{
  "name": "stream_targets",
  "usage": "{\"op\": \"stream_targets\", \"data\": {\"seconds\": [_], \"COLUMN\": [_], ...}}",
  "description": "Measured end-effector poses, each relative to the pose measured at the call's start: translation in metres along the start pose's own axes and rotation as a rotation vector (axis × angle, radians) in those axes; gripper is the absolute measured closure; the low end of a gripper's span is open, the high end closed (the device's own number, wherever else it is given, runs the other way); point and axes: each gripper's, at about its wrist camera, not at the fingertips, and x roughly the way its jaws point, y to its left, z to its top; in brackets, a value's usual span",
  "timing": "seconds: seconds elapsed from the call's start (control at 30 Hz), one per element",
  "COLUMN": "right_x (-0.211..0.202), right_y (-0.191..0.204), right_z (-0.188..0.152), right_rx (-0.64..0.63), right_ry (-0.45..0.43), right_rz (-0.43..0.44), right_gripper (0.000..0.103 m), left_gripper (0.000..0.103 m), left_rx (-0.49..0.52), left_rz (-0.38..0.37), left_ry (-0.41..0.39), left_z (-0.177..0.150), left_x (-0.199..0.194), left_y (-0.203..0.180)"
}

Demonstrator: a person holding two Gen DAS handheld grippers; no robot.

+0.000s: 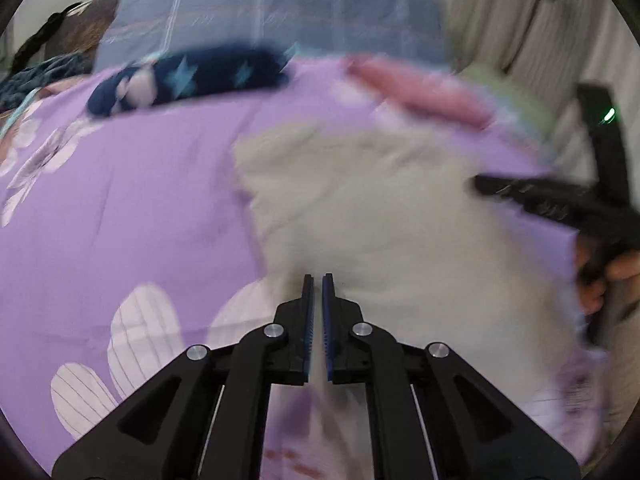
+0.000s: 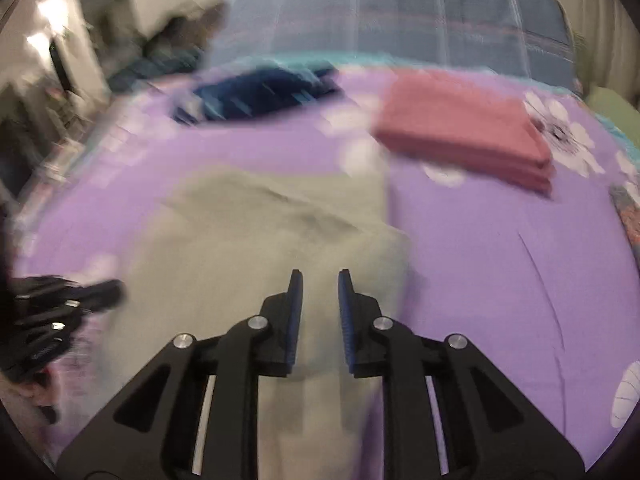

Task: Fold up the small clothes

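Observation:
A pale grey-green garment lies partly folded on the purple flowered bedspread. It also shows in the right wrist view. My left gripper hovers over the garment's near edge, jaws almost together with a thin gap and nothing visibly between them. My right gripper is over the garment's near right part, jaws a little apart and empty. Both views are motion-blurred. The right gripper shows at the right of the left wrist view. The left gripper shows at the left of the right wrist view.
A folded pink garment lies at the far right of the bed. A dark blue star-patterned garment lies at the far left. A blue striped pillow is behind them. A curtain hangs at the right.

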Motion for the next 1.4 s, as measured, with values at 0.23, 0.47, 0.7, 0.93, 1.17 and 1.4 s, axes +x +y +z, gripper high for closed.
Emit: {"op": "stream_targets", "data": {"seconds": [0.23,0.47,0.7,0.93,1.17,1.4], "right_x": [-0.02,-0.041,-0.034,-0.028,-0.032,-0.038], "right_y": [-0.025,-0.032,-0.038,-0.027,-0.03,-0.018], "right_z": [-0.007,-0.022,-0.039,-0.031,-0.034,-0.037], "right_rx": [0.103,0.115,0.169,0.143,0.142,0.095], "right_ry": [-0.073,-0.033,0.059,0.058,0.052,0.044], "right_rz": [0.095,0.126,0.244,0.226,0.243,0.233], "right_gripper": [0.078,0.059,0.053,0.049,0.051,0.055], "left_gripper": [0.094,0.049,0.047,0.046,0.045,0.045], "left_rx": [0.065,-0.002,-0.084,-0.047,-0.045,-0.037], "left_rz": [0.002,0.004,-0.126,-0.164,-0.195,-0.199], "left_ry": [-0.029,-0.058,0.032,0.043,0.038,0.038], "left_z": [0.0,0.01,0.009,0.013,0.014,0.015], "left_x": [-0.01,-0.02,0.003,0.012,0.014,0.014], "left_y": [-0.005,0.011,0.026,0.015,0.017,0.017]}}
